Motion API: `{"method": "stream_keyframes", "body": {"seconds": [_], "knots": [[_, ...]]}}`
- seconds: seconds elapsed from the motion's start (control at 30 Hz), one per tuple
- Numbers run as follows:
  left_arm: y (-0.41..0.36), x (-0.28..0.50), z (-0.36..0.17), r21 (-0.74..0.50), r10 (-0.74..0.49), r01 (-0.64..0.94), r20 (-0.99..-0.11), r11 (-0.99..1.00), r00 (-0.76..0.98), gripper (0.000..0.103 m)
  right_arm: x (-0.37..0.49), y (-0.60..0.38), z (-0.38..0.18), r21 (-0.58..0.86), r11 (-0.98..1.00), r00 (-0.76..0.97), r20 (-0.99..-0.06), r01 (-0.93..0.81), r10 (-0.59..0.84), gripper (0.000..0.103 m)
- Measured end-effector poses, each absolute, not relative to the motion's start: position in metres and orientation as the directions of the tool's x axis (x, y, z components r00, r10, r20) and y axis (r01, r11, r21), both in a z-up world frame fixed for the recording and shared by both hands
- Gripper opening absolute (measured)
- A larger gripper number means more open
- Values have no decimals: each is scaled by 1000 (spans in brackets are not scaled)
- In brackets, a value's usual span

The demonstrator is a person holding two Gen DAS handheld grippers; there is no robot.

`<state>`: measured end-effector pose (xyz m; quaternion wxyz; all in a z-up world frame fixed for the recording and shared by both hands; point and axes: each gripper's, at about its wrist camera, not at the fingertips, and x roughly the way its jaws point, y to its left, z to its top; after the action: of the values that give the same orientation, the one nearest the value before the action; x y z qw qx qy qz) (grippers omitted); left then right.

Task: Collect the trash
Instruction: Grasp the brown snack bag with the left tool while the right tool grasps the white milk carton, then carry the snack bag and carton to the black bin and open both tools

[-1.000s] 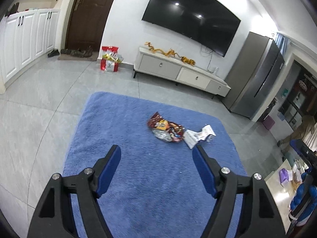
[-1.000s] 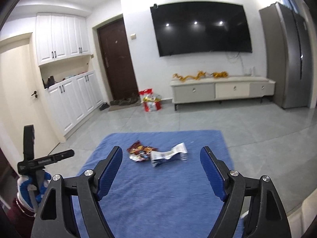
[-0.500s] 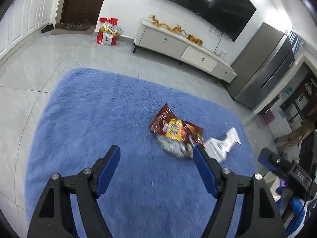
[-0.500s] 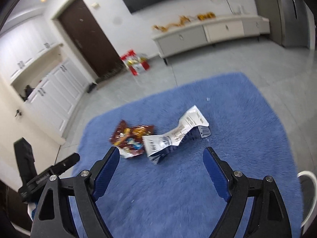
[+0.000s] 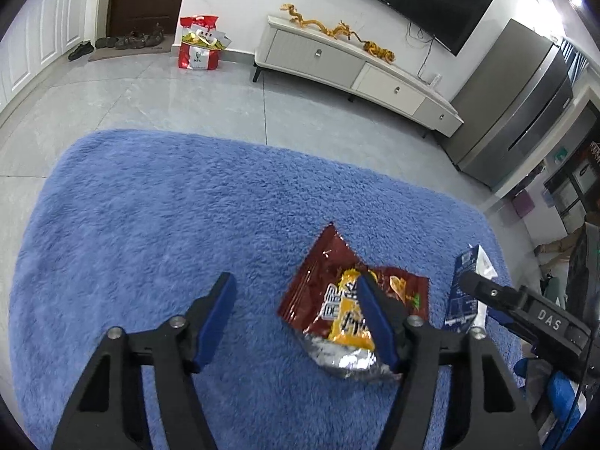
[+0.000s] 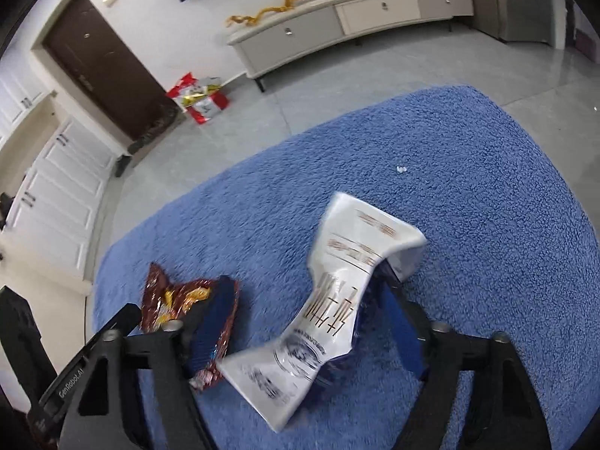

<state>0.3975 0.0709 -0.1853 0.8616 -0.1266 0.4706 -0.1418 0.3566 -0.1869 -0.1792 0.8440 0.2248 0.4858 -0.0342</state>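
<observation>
A red and yellow snack bag [image 5: 337, 300] lies crumpled on the blue rug [image 5: 150, 225]. My left gripper [image 5: 296, 285] is open low over the rug, its right finger over the bag. A crushed white and blue carton [image 6: 337, 303] lies on the rug beside the snack bag [image 6: 176, 300]. My right gripper [image 6: 303, 296] is open and straddles the carton, its left finger over the snack bag's edge. The carton [image 5: 468, 281] and the right gripper's body show at the right of the left wrist view.
Grey tiled floor [image 5: 187, 93] surrounds the rug. A white TV cabinet [image 5: 356, 71] stands along the far wall, a red shopping bag [image 5: 198, 45] near the brown door, a grey fridge [image 5: 525, 105] at the right. White cupboards [image 6: 56, 195] line the left wall.
Both grippers have dropped and moved forward toward the rug. The trash now lies close at the fingers: the snack bag at the left gripper, the carton between the right gripper's fingers.
</observation>
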Motion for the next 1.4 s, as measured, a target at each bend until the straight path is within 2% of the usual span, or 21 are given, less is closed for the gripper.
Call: {"method": "stream_keyframes", "body": {"seconds": [0.13,0.17,0.23,0.3,0.4,0.63,1.07,1.23,1.4], "knots": [[60,404,-193,-381,-404,152,-775,912,486,50,360,-186,-185,323,906,495,-855,273,156,54],[58,406,-194,-386,-411,155,-775,909,480,44,359,-185,-187,308,915,492,-858,262,148,52],[57,406,-197,-412,-434,156,-770,898,468,35,358,-185,-186,294,924,497,-856,245,140,40],[58,404,-199,-439,-460,157,-764,885,454,11,354,-188,-186,305,926,500,-851,222,161,36],[60,393,-199,-470,-481,145,-752,870,451,2,342,-191,-185,309,934,499,-846,178,185,36],[81,342,-179,-524,-514,136,-693,841,505,1,282,-191,-168,301,953,526,-818,43,235,35],[93,210,-95,-470,-527,262,-619,843,583,1,124,-201,-105,352,917,618,-682,-190,390,35],[76,173,-60,-445,-544,323,-588,836,599,1,79,-229,-73,326,919,679,-626,-220,384,35],[48,150,-27,-410,-563,386,-565,826,604,1,42,-275,-46,283,941,758,-569,-185,320,35]]}}
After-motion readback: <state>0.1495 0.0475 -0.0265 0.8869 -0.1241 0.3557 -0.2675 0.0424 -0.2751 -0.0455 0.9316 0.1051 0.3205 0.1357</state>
